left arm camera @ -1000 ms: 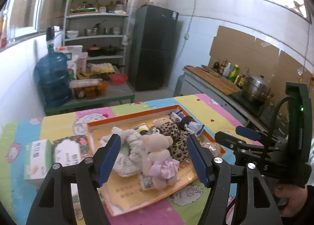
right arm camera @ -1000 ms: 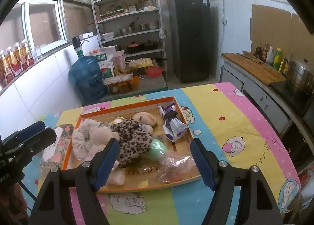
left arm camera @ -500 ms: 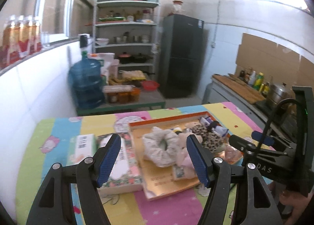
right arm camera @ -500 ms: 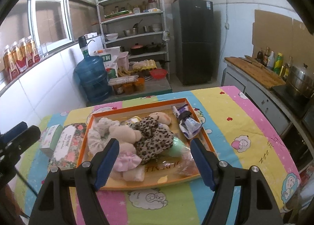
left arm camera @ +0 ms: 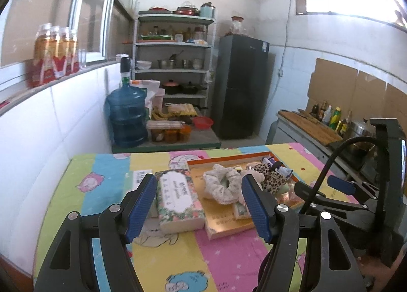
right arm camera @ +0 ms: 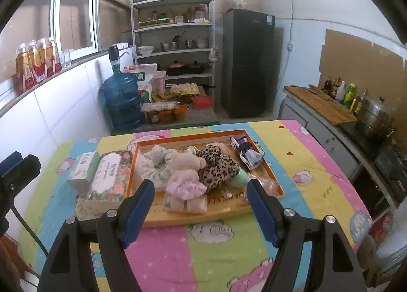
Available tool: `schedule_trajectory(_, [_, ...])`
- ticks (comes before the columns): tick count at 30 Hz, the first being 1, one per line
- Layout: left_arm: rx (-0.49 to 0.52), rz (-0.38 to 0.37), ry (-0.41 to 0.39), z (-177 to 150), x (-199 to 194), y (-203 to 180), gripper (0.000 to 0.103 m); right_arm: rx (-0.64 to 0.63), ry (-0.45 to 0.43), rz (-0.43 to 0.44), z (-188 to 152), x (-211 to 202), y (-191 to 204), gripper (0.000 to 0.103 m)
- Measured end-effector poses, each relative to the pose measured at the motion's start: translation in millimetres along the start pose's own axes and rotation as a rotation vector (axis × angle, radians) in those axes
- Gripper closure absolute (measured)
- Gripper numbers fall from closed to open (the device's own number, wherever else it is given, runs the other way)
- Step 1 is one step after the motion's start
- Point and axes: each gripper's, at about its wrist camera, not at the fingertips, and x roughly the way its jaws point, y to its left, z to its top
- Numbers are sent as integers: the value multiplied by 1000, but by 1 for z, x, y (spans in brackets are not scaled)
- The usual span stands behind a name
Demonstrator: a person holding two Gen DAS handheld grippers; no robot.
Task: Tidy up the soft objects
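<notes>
While the soft toys lie heaped in the orange tray (right arm camera: 269,177) on the tabletop (right arm camera: 318,164), a small bear (right arm camera: 187,164) in a pink skirt rests against a leopard-print plush (right arm camera: 218,164), with a pale frilly cloth bundle (right arm camera: 155,162) touching its left side and a crumpled wrapper (right arm camera: 248,153) at the tray's far right corner. Just beside the tray's left edge sit a flowered tissue box (right arm camera: 109,177) and a smaller green box (right arm camera: 84,167). The right gripper (right arm camera: 199,209) hangs above the tabletop's near edge with jaws wide apart and nothing between them, and the left gripper (left arm camera: 198,206) is likewise spread and empty, facing the tissue box.
</notes>
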Motion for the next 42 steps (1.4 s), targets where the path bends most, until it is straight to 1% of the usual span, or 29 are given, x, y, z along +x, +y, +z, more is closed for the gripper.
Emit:
schedule_trajectory(2, [-6, -8, -3, -5, -17, 5, 32, 2, -7, -13, -5, -14, 5, 28])
schedule_trajectory(8, [10, 1, -14, -21, -67, 14, 32, 1, -26, -64, -25, -62, 23, 28])
schedule_trajectory(12, [-11, -8, -27, -33, -105, 25, 32, -21, -42, -89, -41, -93, 34, 28])
schedule_trajectory(19, [-31, -19, -52, -49, -158, 36, 32, -20, -61, -104, -68, -143, 45, 28])
schedule_trajectory(25, [-26, -4, -57, -63, -183, 41, 32, -13, -76, -109, -85, -175, 49, 28])
schedule_trajectory(29, [-23, 6, -50, -70, -195, 42, 32, 1, -87, -105, -91, -188, 51, 28])
schedule_trajectory(34, [-10, 12, -46, -74, -203, 42, 32, 4, -95, -90, -96, -201, 58, 28])
schedule_trajectory(42, [-5, 11, -55, -77, -210, 43, 32, 7, -129, -81, -95, -215, 65, 28])
